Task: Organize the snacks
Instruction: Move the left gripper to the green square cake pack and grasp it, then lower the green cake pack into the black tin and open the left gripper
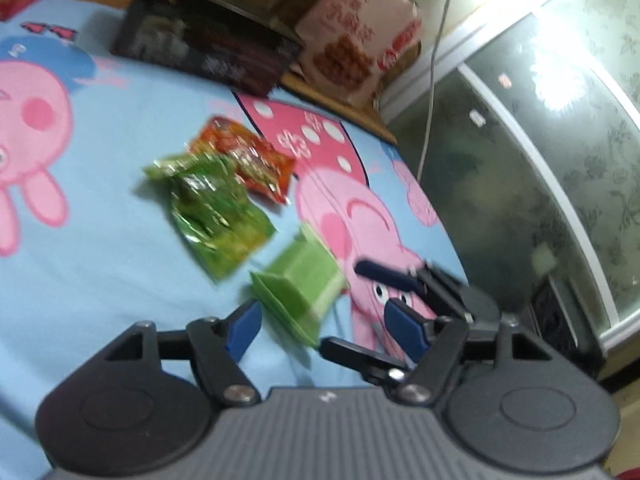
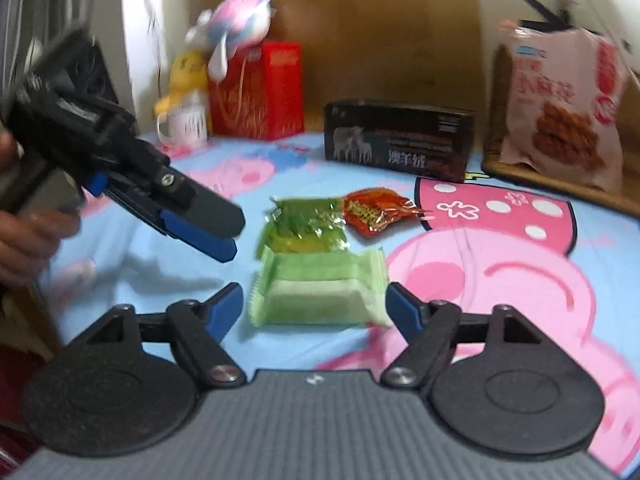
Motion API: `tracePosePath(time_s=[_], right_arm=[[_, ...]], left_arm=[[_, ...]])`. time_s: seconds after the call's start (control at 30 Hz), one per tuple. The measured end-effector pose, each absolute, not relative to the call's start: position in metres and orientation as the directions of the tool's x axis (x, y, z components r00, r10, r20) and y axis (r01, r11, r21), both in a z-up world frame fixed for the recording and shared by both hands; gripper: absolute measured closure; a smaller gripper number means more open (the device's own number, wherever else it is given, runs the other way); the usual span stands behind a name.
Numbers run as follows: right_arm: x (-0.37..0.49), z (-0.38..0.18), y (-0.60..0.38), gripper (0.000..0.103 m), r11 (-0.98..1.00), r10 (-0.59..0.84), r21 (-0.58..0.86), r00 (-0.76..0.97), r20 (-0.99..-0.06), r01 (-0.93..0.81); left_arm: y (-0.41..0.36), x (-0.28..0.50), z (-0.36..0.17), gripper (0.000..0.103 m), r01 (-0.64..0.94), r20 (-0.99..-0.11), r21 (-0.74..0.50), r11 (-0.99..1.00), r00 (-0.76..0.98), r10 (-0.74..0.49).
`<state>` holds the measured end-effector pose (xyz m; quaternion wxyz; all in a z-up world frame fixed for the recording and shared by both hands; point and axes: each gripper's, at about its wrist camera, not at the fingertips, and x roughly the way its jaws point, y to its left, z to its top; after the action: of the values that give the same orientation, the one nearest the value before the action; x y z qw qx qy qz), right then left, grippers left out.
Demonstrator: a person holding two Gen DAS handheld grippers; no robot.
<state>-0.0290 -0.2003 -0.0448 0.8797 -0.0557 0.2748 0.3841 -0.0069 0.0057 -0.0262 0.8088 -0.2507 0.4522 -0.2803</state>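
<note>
Three snack packets on cartoon bedsheet [image 2: 132,264]; both grippers empty

Right gripper [image 2: 316,304] jaws wide, straddling pale green wafer pack [image 2: 320,288], pads clear of it; left gripper [image 1: 320,322] jaws parted, holding nothing; green foil packet [image 2: 304,226] just behind, touching red packet [image 2: 376,212].

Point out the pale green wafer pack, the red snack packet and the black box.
pale green wafer pack [image 2: 320,292]: right wrist view, middle of the wrapper.
red snack packet [image 2: 376,212]: right wrist view, centre of the crinkled front.
black box [image 2: 400,140]: right wrist view, middle of its front face.
</note>
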Motion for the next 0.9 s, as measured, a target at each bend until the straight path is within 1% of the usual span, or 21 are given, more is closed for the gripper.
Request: tracePosePath(time_s=[0.03, 0.07, 0.1, 0.13, 0.17, 0.23, 0.27, 0.3, 0.33, 0.47, 0.6, 0.73, 0.9], right_arm=[[-0.023, -0.047, -0.198, 0.01, 0.693, 0.637, 0.102, 0.54, -0.55, -0.713], [-0.016, -0.049, -0.197, 0.008, 0.686, 0.632, 0.101, 0.522, -0.573, -0.72], [-0.009, -0.052, -0.196, 0.008, 0.674, 0.637, 0.116, 0.495, -0.591, -0.729], [-0.004, -0.055, -0.195, 0.009, 0.666, 0.643, 0.136, 0.472, -0.603, -0.734], [-0.007, -0.056, -0.193, 0.013, 0.662, 0.648, 0.132, 0.475, -0.595, -0.738], [-0.014, -0.057, -0.184, 0.029, 0.678, 0.622, 0.077, 0.514, -0.591, -0.731], [-0.019, -0.056, -0.18, 0.034, 0.693, 0.605, 0.053, 0.541, -0.584, -0.719], [-0.021, -0.056, -0.178, 0.035, 0.714, 0.59, 0.047, 0.564, -0.577, -0.699], [-0.023, -0.057, -0.178, 0.035, 0.726, 0.586, 0.054, 0.576, -0.57, -0.685], [-0.027, -0.056, -0.179, 0.036, 0.755, 0.587, 0.087, 0.611, -0.531, -0.649], [-0.022, -0.043, -0.176, 0.036, 0.775, 0.586, 0.089, 0.658, -0.473, -0.625], [0.003, -0.024, -0.167, 0.036, 0.784, 0.587, 0.076, 0.695, -0.415, -0.616], [0.051, -0.005, -0.143, 0.036, 0.786, 0.588, 0.049, 0.721, -0.367, -0.616]], left_arm=[[0.001, -0.005, -0.03, 0.033, 0.23, -0.596, -0.658, 0.717, 0.423, -0.682], [-0.004, -0.002, -0.034, 0.037, 0.231, -0.604, -0.652, 0.722, 0.416, -0.68], [-0.007, 0.0, -0.038, 0.041, 0.23, -0.61, -0.647, 0.727, 0.416, -0.674], [-0.008, 0.001, -0.039, 0.049, 0.232, -0.608, -0.64, 0.732, 0.431, -0.667], [-0.007, 0.003, -0.039, 0.056, 0.228, -0.611, -0.639, 0.735, 0.43, -0.664], [-0.004, 0.006, -0.041, 0.063, 0.218, -0.609, -0.649, 0.729, 0.426, -0.669], [-0.001, 0.006, -0.041, 0.07, 0.219, -0.609, -0.649, 0.729, 0.425, -0.67], [0.0, 0.006, -0.041, 0.072, 0.224, -0.611, -0.643, 0.733, 0.427, -0.666], [0.001, 0.005, -0.04, 0.074, 0.231, -0.612, -0.637, 0.736, 0.429, -0.665], [0.006, 0.005, -0.03, 0.074, 0.254, -0.595, -0.629, 0.735, 0.452, -0.665], [0.012, 0.013, -0.006, 0.074, 0.305, -0.564, -0.6, 0.739, 0.494, -0.662], [0.021, 0.034, 0.021, 0.074, 0.341, -0.537, -0.56, 0.755, 0.545, -0.644], [0.036, 0.082, 0.05, 0.074, 0.343, -0.526, -0.484, 0.805, 0.621, -0.581]])
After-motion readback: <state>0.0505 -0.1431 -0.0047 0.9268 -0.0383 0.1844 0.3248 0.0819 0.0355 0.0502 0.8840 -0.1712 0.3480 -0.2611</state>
